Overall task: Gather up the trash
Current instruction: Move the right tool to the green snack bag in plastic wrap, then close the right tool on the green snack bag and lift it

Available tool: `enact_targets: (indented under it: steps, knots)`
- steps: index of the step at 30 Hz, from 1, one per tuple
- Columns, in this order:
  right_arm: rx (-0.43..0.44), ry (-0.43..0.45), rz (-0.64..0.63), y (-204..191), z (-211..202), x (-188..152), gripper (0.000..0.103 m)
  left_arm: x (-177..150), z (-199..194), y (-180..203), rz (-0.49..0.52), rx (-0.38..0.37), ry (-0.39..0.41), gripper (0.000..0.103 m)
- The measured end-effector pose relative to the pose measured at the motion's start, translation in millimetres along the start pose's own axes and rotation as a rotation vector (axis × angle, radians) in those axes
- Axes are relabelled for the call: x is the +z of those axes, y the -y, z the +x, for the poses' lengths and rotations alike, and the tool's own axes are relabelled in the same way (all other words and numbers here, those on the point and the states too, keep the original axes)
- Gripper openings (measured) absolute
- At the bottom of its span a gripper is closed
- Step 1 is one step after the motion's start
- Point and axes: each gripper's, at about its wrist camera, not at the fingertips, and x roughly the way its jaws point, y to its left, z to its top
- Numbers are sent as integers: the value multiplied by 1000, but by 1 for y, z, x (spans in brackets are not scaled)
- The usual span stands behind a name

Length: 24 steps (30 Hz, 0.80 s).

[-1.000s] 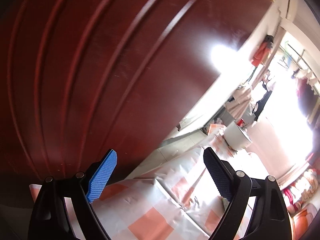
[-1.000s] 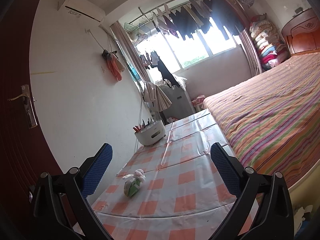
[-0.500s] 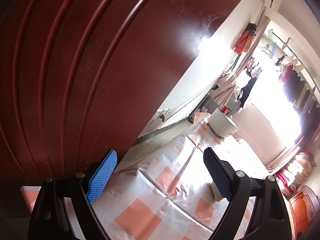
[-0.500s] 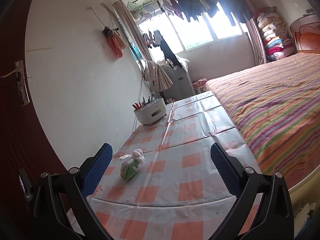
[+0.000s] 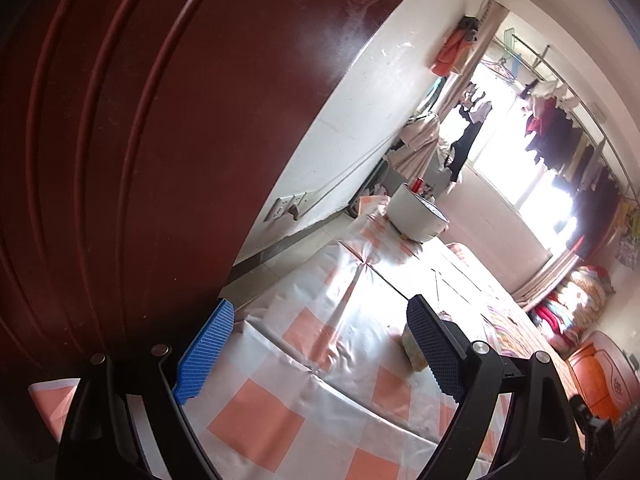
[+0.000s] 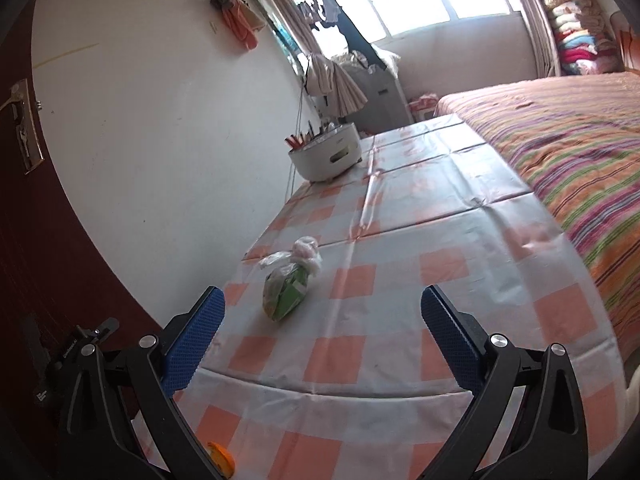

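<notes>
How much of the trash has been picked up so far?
Nothing looks collected yet. The tied plastic bag of trash lies untouched on the checked tablecloth. Both the right gripper and left gripper are open and empty. Grasping and carrying the bag away remain.

— What sits ahead of the left gripper (image 5: 320, 344)?
— Fingers (image 5: 206, 354) spread wide over a checked tabletop (image 5: 256, 420), dark red door (image 5: 120, 140) alongside, white pot (image 5: 416, 216) far off.

Background clutter, far side of table.
White tub (image 6: 326, 153) with utensils ahead-left of the tongs on checked tablecloth (image 6: 400, 240); striped bed (image 6: 560, 136) to their right, dark-red door (image 5: 120, 140) left.
</notes>
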Motion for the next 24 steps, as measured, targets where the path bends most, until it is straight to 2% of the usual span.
enact_targets:
  steps: [3, 8, 12, 17, 24]
  knots:
    - [29, -60, 12, -15, 23, -4, 97, 0, -1, 0, 20, -14, -13, 86]
    - [50, -110, -31, -46, 51, -1, 97, 2, -1, -5, 31, -27, -36, 86]
    - [52, -171, -41, -53, 77, 4, 97, 5, -1, -11, 20, -33, -40, 86]
    - [16, -272, -13, -45, 120, 8, 97, 8, -1, -21, -21, -44, -48, 86]
    - [-65, -360, -41, -46, 170, 9, 97, 9, 3, -24, -50, -58, -58, 86]
